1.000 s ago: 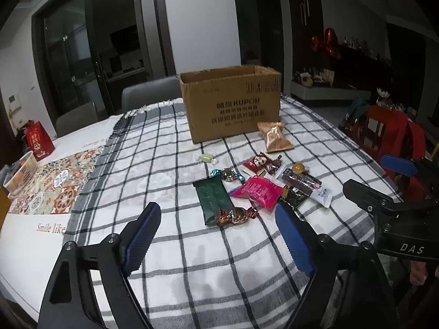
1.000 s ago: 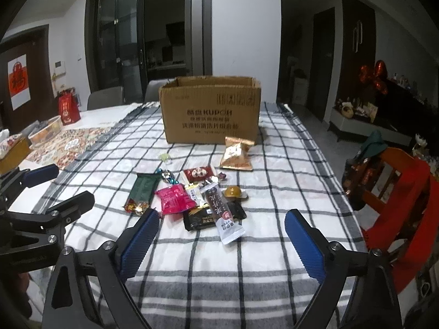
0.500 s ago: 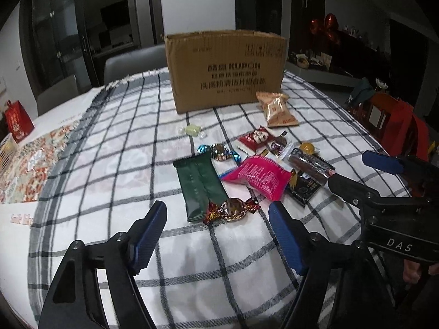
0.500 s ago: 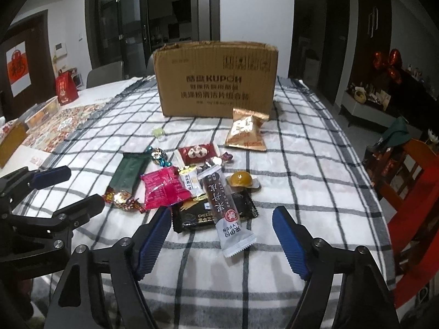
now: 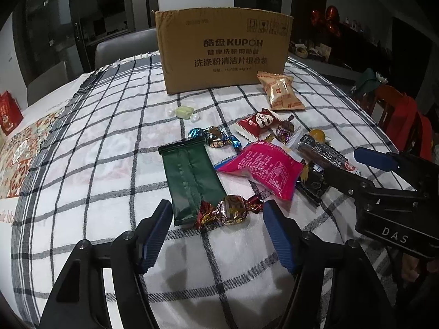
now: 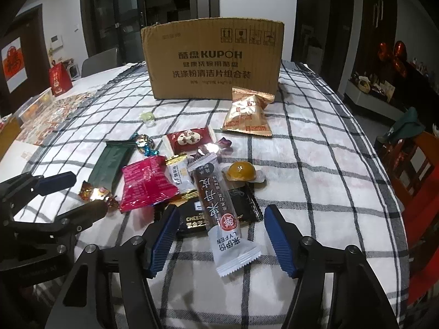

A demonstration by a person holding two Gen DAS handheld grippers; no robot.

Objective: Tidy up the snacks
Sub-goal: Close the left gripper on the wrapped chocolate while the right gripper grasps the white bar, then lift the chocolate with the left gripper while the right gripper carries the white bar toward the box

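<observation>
1. While the left gripper (image 5: pixel 215 233) hangs low over the checked tablecloth (image 5: pixel 96 164), its jaws, which have just been closing, stand part open with nothing pressed between the blue pads. A gold-foil candy (image 5: pixel 229 212) lies just ahead of the tips, touching the near end of a dark green packet (image 5: pixel 190 181). Right of that lies a pink packet (image 5: pixel 264 171); beyond it lie a blue-twist candy (image 5: pixel 215 137), a red packet (image 5: pixel 256 124) and a pale green candy (image 5: pixel 183 111). A golden snack bag (image 5: pixel 281 94) lies near the cardboard box (image 5: pixel 222 52), which stands upright at the far side. The right gripper (image 5: pixel 356 168) enters from the right edge.

2. From the right wrist view, the right gripper (image 6: pixel 219 235) has also just been closing; its jaws are part open, gripping nothing. Between the tips lie a long brown bar (image 6: pixel 219 203) with a white end and, under it, a black cheese packet (image 6: pixel 219 213). An orange jelly cup (image 6: pixel 241 172) sits just beyond. The left gripper (image 6: pixel 74 194) shows at the left edge.
</observation>
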